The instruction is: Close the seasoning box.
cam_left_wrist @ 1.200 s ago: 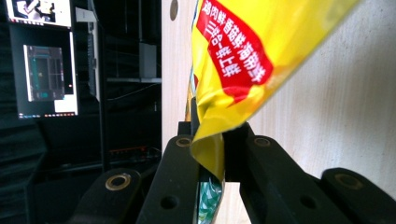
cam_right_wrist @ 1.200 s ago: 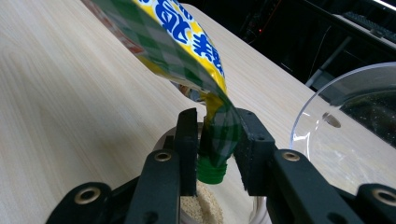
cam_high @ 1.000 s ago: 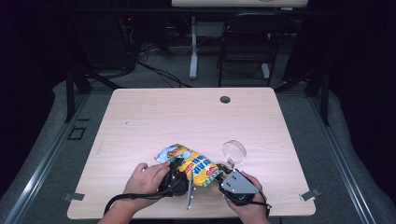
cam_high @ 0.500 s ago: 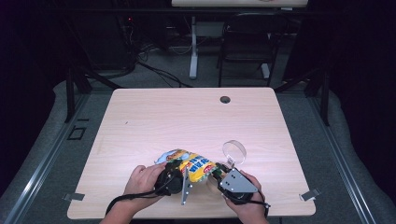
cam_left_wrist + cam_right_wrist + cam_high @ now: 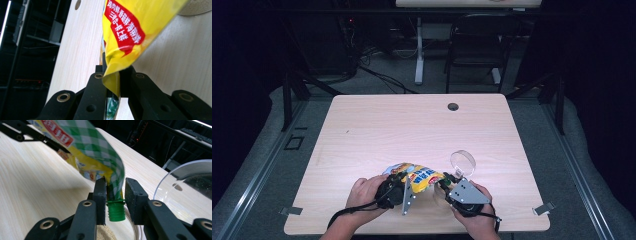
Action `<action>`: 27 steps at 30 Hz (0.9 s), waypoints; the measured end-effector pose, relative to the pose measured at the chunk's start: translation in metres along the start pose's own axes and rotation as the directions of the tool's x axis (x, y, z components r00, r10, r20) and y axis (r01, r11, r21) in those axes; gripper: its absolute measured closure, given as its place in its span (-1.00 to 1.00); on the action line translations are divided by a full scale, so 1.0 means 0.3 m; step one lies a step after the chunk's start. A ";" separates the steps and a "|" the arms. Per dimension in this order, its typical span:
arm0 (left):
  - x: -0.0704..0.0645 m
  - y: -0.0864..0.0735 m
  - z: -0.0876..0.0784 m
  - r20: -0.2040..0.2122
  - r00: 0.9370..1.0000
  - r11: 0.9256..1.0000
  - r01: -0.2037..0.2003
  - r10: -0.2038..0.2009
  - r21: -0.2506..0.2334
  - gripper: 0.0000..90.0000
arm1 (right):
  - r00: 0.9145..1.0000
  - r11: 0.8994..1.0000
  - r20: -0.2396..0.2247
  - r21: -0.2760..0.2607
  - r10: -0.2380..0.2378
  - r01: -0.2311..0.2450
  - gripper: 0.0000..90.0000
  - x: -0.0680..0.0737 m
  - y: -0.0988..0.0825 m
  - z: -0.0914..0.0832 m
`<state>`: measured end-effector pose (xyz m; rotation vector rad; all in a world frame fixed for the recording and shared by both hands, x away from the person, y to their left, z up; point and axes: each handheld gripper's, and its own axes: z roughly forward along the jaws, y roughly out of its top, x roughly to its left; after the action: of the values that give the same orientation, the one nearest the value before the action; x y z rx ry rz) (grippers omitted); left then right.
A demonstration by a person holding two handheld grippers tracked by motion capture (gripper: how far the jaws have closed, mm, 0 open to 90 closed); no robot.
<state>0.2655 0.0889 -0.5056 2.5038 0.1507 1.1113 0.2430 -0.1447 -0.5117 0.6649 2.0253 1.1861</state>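
The yellow pouch (image 5: 419,176) is hanging between the two grippers just above the near edge of the table (image 5: 377,125), its green threaded spout (image 5: 115,210) pointing down over a clear bowl (image 5: 185,192) that is already holding some pale powder or grain. The right gripper (image 5: 113,191) is standing around the pouch's neck, and its jaws have just been opening a little: in the right gripper view a gap is showing beside the neck on the right, so the pads are bracketing it rather than pinching it. That easing is probably freeing the spout so that the contents can run down into the bowl, or readying a fresh hold. The left gripper (image 5: 111,82) is clamped tight on the pouch's far corner, the foil creased between its pads, and is carrying the weight.

In the high view, compared with a second ago, the pouch is sitting slightly further toward the person and the left hand (image 5: 364,192) has shifted a little with it, while the right hand (image 5: 477,210) is keeping its place. Both forearms are coming in from the near side, the hands low over the table, the grippers angled inward toward each other with the pouch stretched between them.
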 end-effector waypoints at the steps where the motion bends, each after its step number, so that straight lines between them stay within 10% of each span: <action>1: 0.001 -0.005 0.003 0.011 1.000 1.000 0.010 -0.010 -0.003 0.95 | 1.000 1.000 -0.001 -0.002 0.002 -0.002 0.53 -0.002 -0.001 0.000; 27: 0.030 -0.108 0.046 0.160 0.954 0.961 0.268 -0.255 -0.067 0.95 | 0.998 0.998 -0.022 -0.035 0.053 -0.054 0.36 -0.007 -0.007 -0.014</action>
<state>0.2836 0.1166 -0.5207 2.3928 0.3714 0.8020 0.2409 -0.1495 -0.5115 0.6960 2.0101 1.2615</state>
